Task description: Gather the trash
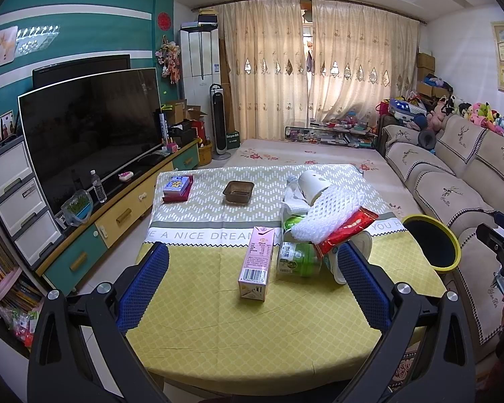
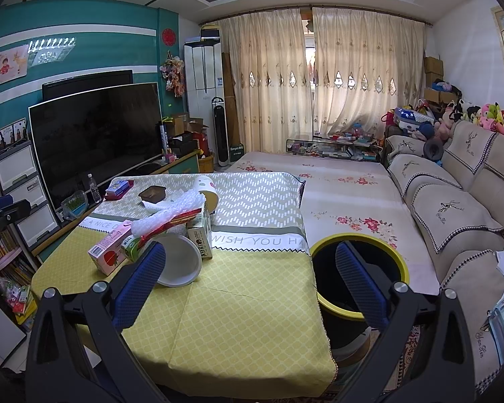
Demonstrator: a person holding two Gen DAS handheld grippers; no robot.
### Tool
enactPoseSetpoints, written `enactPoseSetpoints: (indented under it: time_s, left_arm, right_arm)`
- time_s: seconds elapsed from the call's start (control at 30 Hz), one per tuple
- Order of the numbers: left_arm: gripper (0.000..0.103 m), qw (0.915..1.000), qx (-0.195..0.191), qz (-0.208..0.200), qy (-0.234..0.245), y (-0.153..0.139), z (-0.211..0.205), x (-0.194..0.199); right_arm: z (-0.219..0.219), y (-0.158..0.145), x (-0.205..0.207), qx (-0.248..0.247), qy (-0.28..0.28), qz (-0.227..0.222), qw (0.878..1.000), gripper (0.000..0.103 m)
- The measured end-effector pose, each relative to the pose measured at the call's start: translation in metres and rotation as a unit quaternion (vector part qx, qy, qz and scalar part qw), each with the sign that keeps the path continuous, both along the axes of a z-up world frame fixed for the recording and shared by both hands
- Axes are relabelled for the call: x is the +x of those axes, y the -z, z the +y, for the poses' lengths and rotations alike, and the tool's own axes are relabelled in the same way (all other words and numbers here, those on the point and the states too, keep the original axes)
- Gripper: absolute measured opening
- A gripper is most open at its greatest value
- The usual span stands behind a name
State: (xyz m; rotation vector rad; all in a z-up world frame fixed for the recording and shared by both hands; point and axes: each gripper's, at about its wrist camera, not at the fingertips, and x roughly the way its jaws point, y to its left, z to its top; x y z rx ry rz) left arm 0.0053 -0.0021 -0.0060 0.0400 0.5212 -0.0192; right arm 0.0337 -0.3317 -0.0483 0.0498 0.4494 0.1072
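Blue-padded tongs: we see the left gripper [image 1: 252,282] and the right gripper [image 2: 250,285] both spread wide, holding nothing, over the near yellow end of the table [image 1: 218,329].
Step in hand: we judge collecting has not begun; every piece lies on the cloth.
Trash, where: heaped at mid-table toward the right side, with the yellow-rimmed bin [image 2: 363,268] on the floor just off the table's right edge.
How to do it well: we would start with the pink carton [image 1: 256,263], nearest and lying apart on the left, closing across its narrow sides; lifting it should not disturb the stack.
Risk: we think pulling from under the heap would topple the foam net [image 1: 329,211].
Count, near: one pink carton, one green can [image 1: 297,258], one white tub [image 2: 181,262] on its side.
Count, middle: one red wrapper [image 1: 347,228], one foam net, one brown-print carton [image 2: 200,235], one paper cup [image 1: 314,181].
Count, far: one brown tray [image 1: 238,192]; one stack of small boxes [image 1: 177,188], far left.
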Motion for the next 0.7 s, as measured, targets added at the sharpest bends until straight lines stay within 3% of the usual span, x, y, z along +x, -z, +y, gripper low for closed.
enactPoseSetpoints:
  time_s: [0.7]
  left_arm:
    - [0.099, 1.0, 0.003, 0.0, 0.002, -0.0004, -0.0026, 0.0015]
  right_arm:
    - [0.0027, 0.0028, -0.0003, 0.001, 0.0, 0.002, 1.0, 0.097]
